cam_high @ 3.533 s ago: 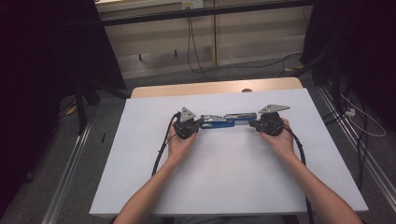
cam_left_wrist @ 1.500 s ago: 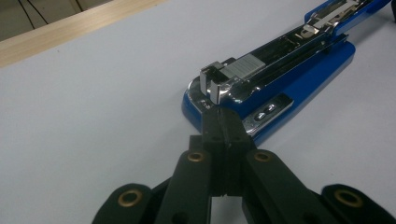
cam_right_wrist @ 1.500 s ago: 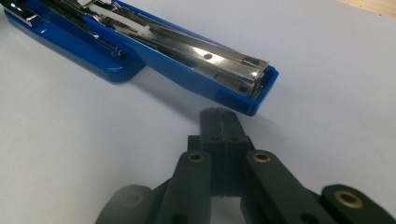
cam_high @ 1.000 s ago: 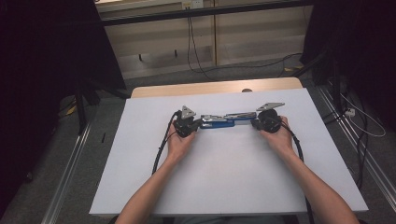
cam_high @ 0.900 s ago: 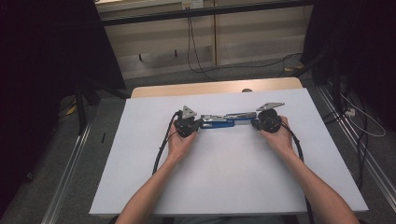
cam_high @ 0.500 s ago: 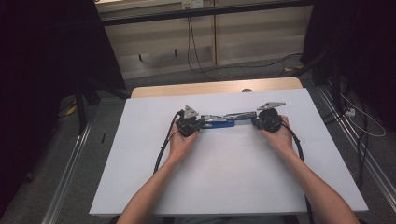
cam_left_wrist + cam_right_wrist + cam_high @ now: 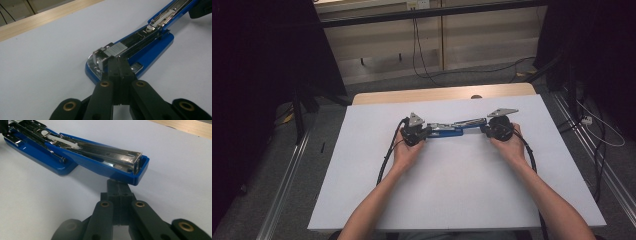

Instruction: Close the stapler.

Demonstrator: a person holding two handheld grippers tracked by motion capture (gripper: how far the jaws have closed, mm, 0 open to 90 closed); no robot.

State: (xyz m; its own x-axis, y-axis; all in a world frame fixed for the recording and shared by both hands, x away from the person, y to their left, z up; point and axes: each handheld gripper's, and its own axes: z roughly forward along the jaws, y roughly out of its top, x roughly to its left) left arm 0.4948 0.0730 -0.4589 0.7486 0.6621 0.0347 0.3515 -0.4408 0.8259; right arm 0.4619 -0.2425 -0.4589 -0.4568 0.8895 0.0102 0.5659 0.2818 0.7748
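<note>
A: Where does the blue stapler (image 7: 451,129) lie?

B: Opened out flat on the white surface (image 7: 452,200), a little beyond its middle, between the person's two hands. Its base sits toward the left hand (image 7: 404,152), and the swung-open top arm reaches toward the right hand (image 7: 509,147).

A: And the left tongs (image 7: 119,65)?

B: Their black jaws are closed flat against each other, with nothing between them. In the left gripper view the closed tips rest at the front end of the stapler's base (image 7: 140,53), right by the grey pusher block of the metal staple channel (image 7: 117,48). They press on it rather than clasp it.

A: The right tongs (image 7: 119,187)?

B: Closed in the same way, jaw against jaw, holding nothing. In the right gripper view the tips sit just under the open end of the blue top arm (image 7: 110,166), which tilts slightly off the surface there. Whether the tips actually touch its underside I cannot tell.

A: Anything else on the surface?

B: The black cable (image 7: 387,155) from the left tongs curls back along the forearm. Beyond the white sheet a strip of pale wooden edge (image 7: 442,93) shows.
</note>
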